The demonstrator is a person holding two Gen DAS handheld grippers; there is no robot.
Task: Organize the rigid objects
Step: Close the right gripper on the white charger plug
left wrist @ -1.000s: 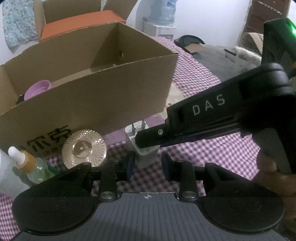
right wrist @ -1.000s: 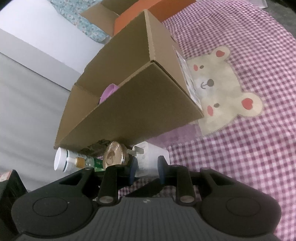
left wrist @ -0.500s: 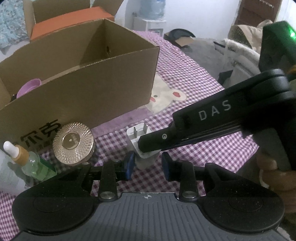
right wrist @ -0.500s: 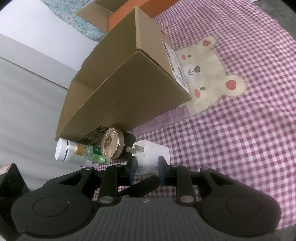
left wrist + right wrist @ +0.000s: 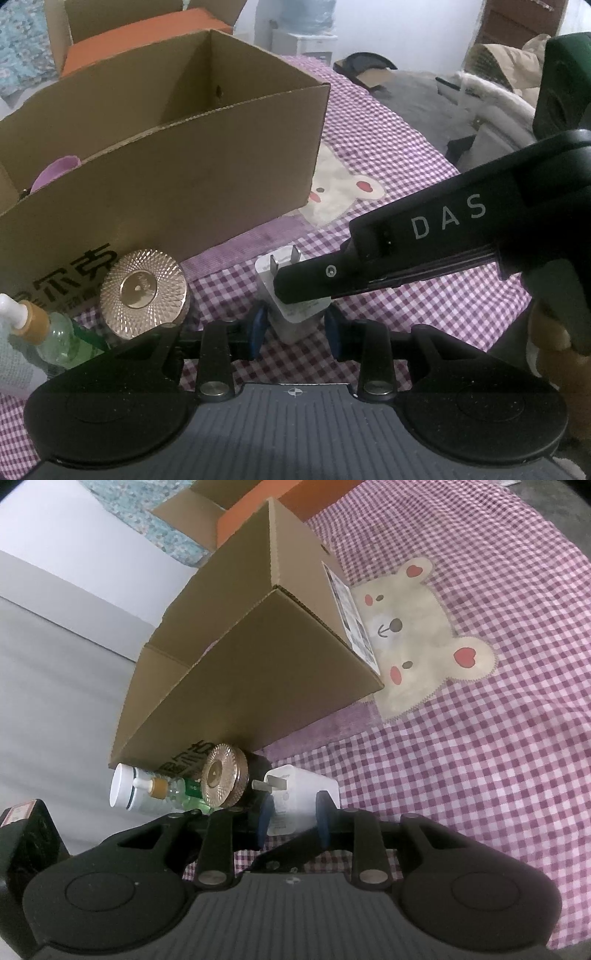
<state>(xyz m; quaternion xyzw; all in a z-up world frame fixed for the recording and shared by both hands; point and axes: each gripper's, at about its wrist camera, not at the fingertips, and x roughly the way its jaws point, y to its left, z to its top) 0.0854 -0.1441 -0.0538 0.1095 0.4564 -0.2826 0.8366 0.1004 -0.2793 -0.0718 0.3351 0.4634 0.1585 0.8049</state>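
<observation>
1. While both grippers converge on the white charger (image 5: 291, 295), the left wrist view shows the left gripper (image 5: 293, 334) with its blue pads set either side of the charger's lower end. The gap is narrow; whether the pads press on it cannot be told.
2. In the same view, the right gripper's finger enters from 3 o'clock and covers the charger's right half. The charger lies on the checked cloth (image 5: 406, 280), with the cardboard box (image 5: 166, 177) at 11 o'clock and the gold disc (image 5: 144, 291) at 9 o'clock.
3. In the right wrist view, the right gripper (image 5: 291, 818) is clamped on the charger (image 5: 299, 794), pads against both flanks.
4. Step in hand, by judgement: securing the charger for transfer into the box. The next move calls for a lift clear of the box wall (image 5: 258, 686).
5. Hidden or unclear: the box interior is mostly concealed, with only a purple object (image 5: 55, 175) showing. The dropper bottle (image 5: 40, 332) is cut off at 8 o'clock.
</observation>
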